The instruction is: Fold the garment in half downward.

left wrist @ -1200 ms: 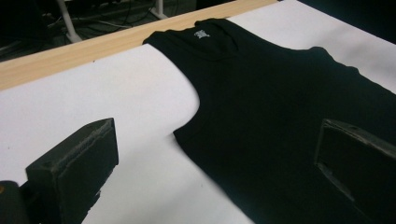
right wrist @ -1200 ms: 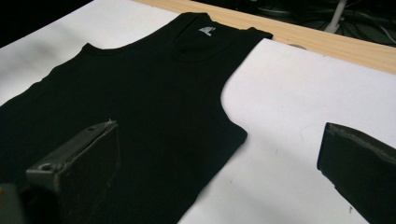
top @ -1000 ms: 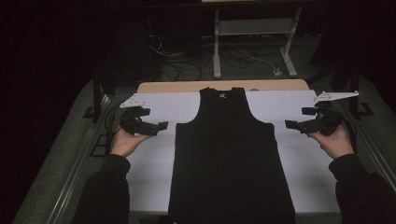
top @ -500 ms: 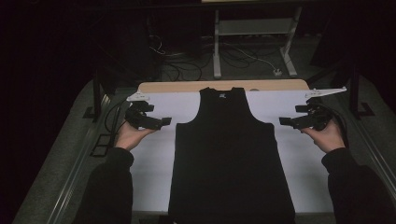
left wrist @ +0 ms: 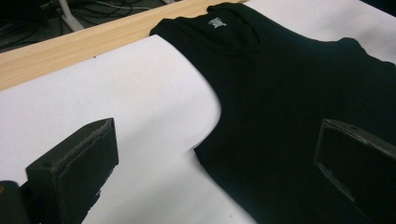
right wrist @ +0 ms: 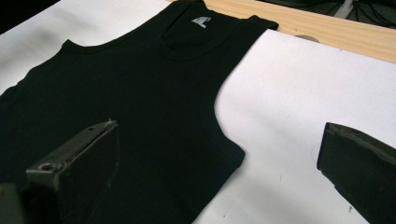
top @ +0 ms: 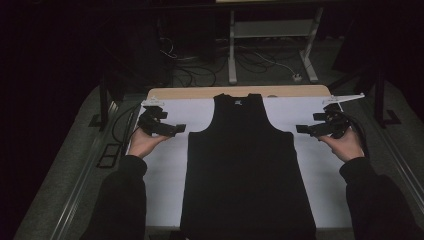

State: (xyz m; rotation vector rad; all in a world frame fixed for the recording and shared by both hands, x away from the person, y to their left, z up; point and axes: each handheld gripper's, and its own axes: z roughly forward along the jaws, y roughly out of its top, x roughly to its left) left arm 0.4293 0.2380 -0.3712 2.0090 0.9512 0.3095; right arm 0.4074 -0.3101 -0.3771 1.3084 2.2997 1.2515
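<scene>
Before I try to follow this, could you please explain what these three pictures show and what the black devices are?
A person stands at a table and holds a hand-operated two-jaw gripper in each hand. The high view looks down from above: the left gripper is at the left, the right gripper at the right. The other two pictures come from cameras riding on the grippers, looking out between their own black jaws. On the white table cover lies a black tank top, spread flat with its neck toward the far wooden edge. Both grippers are open and hold nothing; each points at an armhole of the top, the left one in the left gripper view, the right one in the right gripper view.
</scene>
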